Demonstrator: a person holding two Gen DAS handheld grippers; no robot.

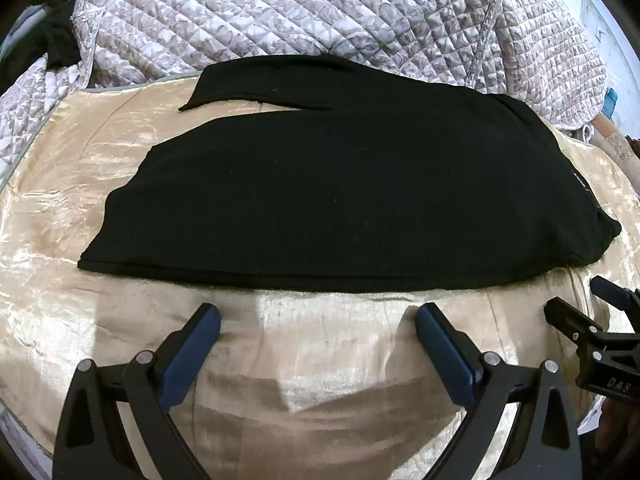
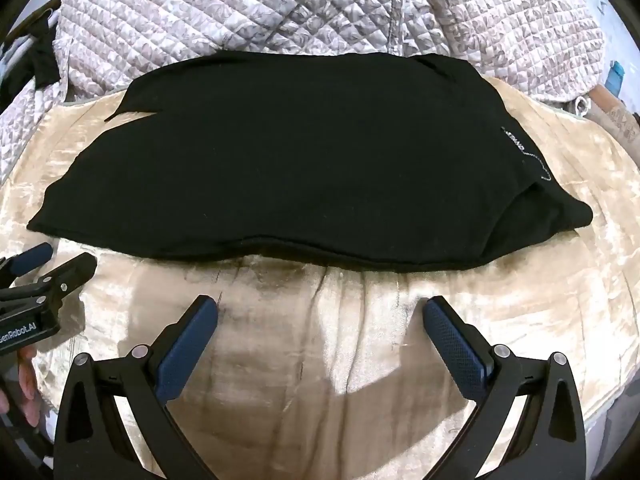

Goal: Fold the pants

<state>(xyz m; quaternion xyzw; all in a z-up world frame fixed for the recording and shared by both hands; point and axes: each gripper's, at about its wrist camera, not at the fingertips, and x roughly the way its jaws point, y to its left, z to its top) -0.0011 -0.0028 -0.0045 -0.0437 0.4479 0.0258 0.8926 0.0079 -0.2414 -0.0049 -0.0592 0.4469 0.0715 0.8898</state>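
The black pants [image 1: 340, 184] lie folded flat on the shiny beige cover, legs to the left and waistband to the right; they also show in the right wrist view [image 2: 300, 156]. A small white logo [image 2: 516, 142] sits near the waist. My left gripper [image 1: 318, 316] is open and empty, just in front of the pants' near edge. My right gripper [image 2: 320, 310] is open and empty, also in front of the near edge. Each gripper shows at the edge of the other's view: the right one [image 1: 588, 300] and the left one [image 2: 60, 258].
A beige satin cover [image 1: 320, 360] spreads under the pants. A quilted patterned blanket [image 1: 300, 12] is heaped behind them. A dark garment [image 1: 60, 40] lies at the far left. A person's arm [image 1: 618, 148] shows at the far right.
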